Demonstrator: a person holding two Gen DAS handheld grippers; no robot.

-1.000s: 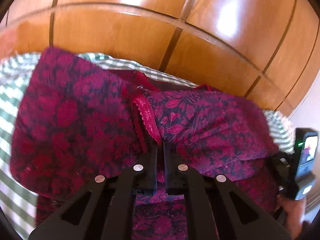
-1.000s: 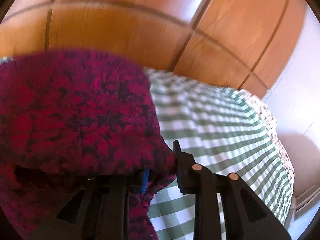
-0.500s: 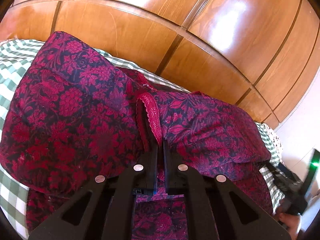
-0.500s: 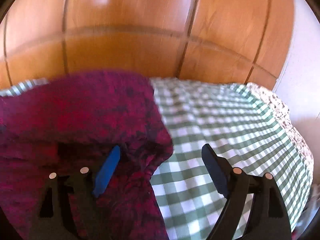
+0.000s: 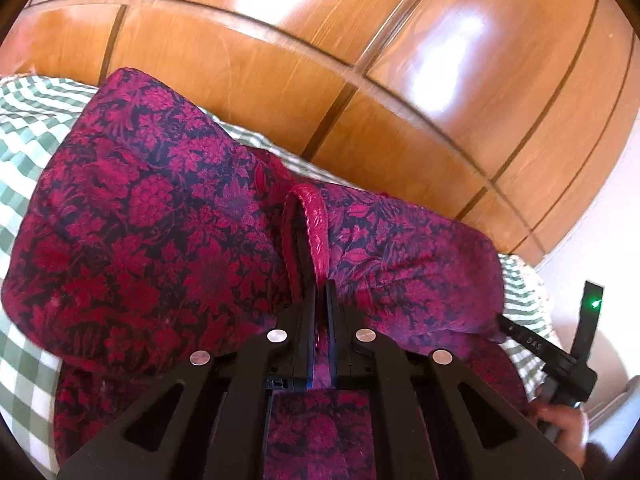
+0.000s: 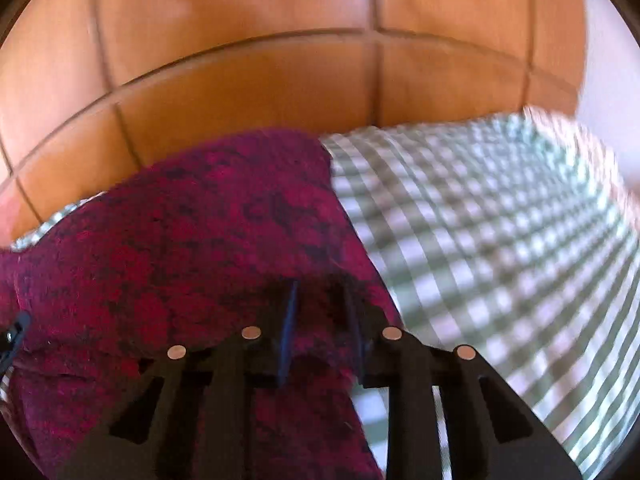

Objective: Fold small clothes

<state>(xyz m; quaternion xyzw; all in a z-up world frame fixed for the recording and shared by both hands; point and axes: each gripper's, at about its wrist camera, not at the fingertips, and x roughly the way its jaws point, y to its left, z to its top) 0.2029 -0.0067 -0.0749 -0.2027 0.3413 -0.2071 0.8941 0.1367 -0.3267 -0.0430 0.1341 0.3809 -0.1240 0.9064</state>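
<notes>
Mid-fold, judged roughly halfway. Red floral garment (image 5: 168, 240) lifted off green checked bedspread (image 5: 24, 128), doubled over so upper layer hangs above lower layer near bottom of left wrist view. Not yet laid flat, not yet smoothed; further folds and final set-down likely left.

Left gripper (image 5: 320, 292): jaws pressed nearly together, pinching trimmed hem edge (image 5: 316, 216) of garment, thin strip of cloth visible between fingers. Firm hold by the look of it.

Right gripper (image 6: 320, 300): jaws partly apart, narrow gap, blue pad (image 6: 288, 328) showing on left finger. Cloth bunched over and around both fingertips; heavy blur, so grip versus mere contact impossible to tell. Same gripper seen at far right of left wrist view (image 5: 560, 360), tip at garment's right corner, held by right hand (image 5: 560, 420).

Garment location: over middle of bedspread, toward its far edge, near wooden panelled headboard (image 5: 360, 60). Bare checked cloth left of garment in left view, wide bare stretch right of it in right view (image 6: 500, 240).

Orientation: long axis running side to side, parallel to far edge of bedspread, spanning between the two grippers. Hem trim pointing away from left gripper toward headboard. Left half bulging higher than right half, slight sag toward right corner. Which end is neck or waist: cannot tell.
</notes>
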